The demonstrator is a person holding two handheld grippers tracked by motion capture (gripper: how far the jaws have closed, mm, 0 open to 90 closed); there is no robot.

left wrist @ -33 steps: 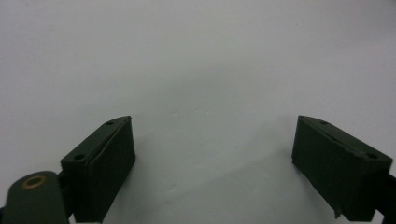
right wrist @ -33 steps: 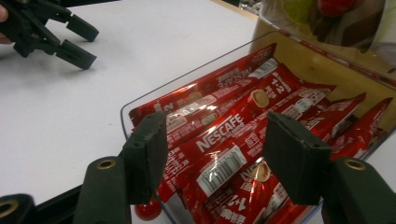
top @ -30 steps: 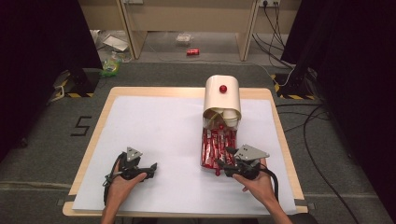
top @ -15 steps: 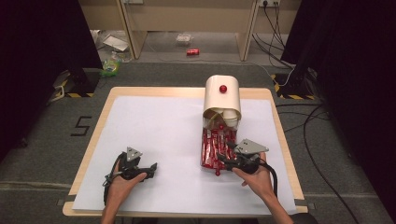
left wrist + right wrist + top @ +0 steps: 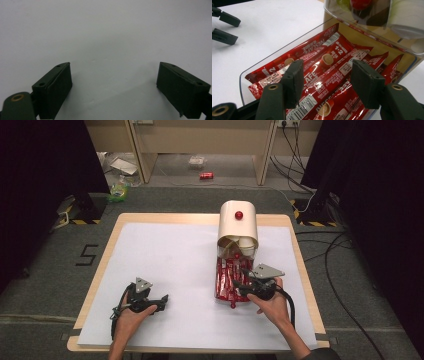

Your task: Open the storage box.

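Wooden counter [image 5: 107, 245] under white sheet [image 5: 165, 270]. Cream dispenser [image 5: 238, 222] with red knob [image 5: 239, 215] stands at far right of sheet; paper cups [image 5: 245, 242] in its mouth. Clear tray [image 5: 287, 53] just before it holds red coffee sachets [image 5: 329, 60], packed side by side. Right hand-held gripper [image 5: 324, 80] poised over sachets, jaws parted wide, gripping nothing. Left hand-held gripper [image 5: 113, 85] low over bare sheet at near left, well apart from tray, jaws wide apart, empty.

Right gripper [image 5: 243, 285] now farther forward over the red sachets [image 5: 227, 279], jaws apart.
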